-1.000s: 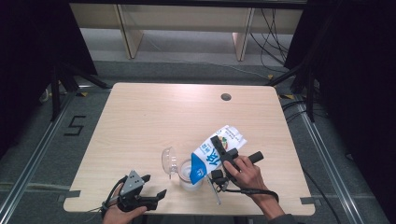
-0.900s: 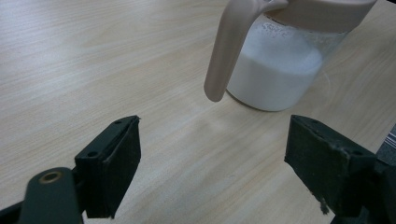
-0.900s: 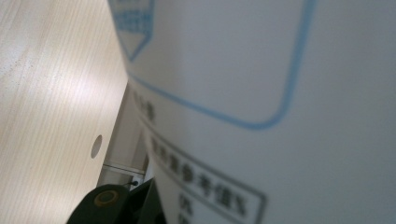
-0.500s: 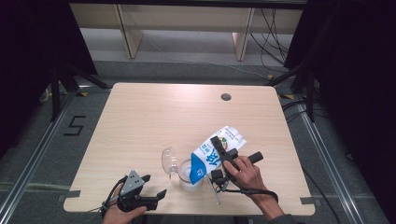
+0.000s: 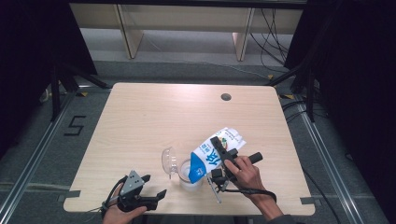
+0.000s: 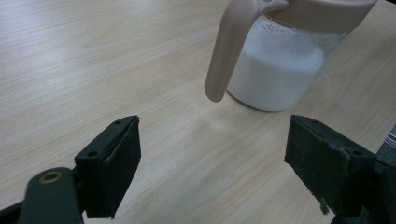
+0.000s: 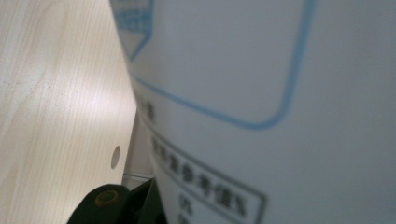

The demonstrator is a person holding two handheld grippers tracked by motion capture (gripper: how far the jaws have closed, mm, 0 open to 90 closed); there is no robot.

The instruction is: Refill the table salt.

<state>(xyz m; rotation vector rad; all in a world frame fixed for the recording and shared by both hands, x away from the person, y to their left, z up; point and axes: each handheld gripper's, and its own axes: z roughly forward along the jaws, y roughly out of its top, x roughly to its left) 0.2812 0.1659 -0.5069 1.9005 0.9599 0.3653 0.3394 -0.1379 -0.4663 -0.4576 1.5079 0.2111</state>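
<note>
Milk carton (image 5: 212, 155), near the worktop's front edge, is tipped over the jug (image 5: 189, 173), right tool (image 5: 219, 151) clamped mid-body. Soft walls, sloshy weight, so squeeze gently. Left tool (image 5: 154, 186) sits apart, idle.

Carton (image 5: 211, 155) tilted over jug (image 5: 189, 173) (near front edge, seemingly touching rim).

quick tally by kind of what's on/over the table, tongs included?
Milk carton: 1
Clear jug with milk in it: 1
Jug lid, swung open: 1
Tongs: 2, left tongs and right tongs
Total: 5
</note>
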